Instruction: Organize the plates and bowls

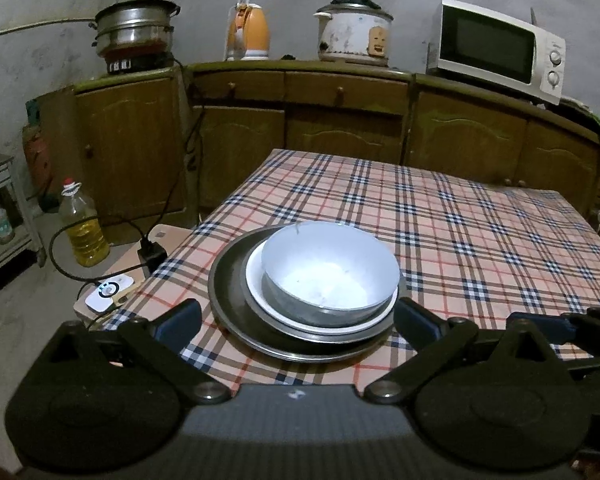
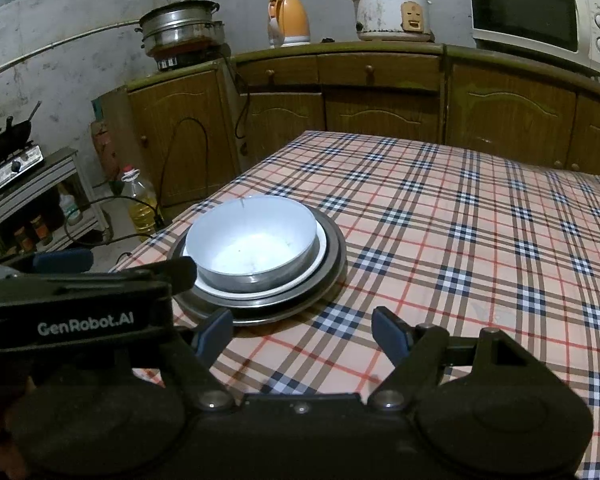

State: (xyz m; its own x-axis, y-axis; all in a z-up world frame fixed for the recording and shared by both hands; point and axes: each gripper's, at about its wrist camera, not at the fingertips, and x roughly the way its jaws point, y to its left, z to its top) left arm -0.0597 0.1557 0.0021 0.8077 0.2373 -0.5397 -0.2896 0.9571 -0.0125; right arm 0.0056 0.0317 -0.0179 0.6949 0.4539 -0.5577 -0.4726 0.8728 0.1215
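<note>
Between the spread left tongs [image 1: 298, 318], stacked bowl [image 1: 330, 270], plates [image 1: 236, 300], untouched

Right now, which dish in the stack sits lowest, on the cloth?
The large metal plate; the white plate and bowl rest on top of it.

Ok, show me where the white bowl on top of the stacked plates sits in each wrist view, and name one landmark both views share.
Left wrist view: the white bowl sits low at centre, just beyond the open left tool.
Right wrist view: the white bowl lies left of centre, above the open right tool's left finger.
Shared landmark: the orange electric kettle on the wooden cabinet behind the table.
</note>
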